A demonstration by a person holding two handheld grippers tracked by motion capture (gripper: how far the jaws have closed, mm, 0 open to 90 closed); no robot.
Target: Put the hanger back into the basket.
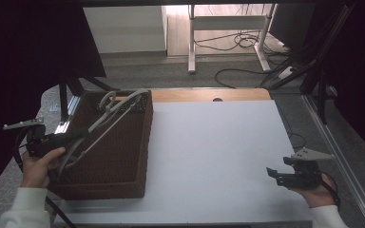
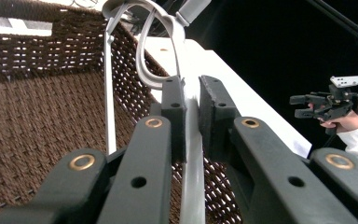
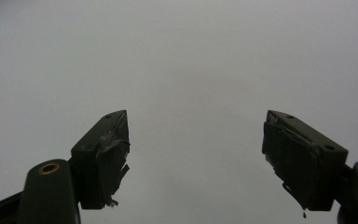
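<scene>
White table (image 1: 218, 156): left tongs (image 2: 192, 107) grasp a hanger (image 1: 119, 107) over the basket (image 1: 119, 161); right tongs (image 3: 196, 154) released.

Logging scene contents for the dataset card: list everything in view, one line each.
Dark brown woven basket: 1, brown, left side of the table.
Pale grey plastic clothes hanger: 1, grey-white, slanting over the basket, hook end at its far rim.
White table top: 1, white, wooden strip at the far edge.
Cables on the floor: several, black, beyond the table.
Left gripper: 1, black, shut on the hanger's rod.
Right gripper: 1, black, open over the table's right edge.
</scene>
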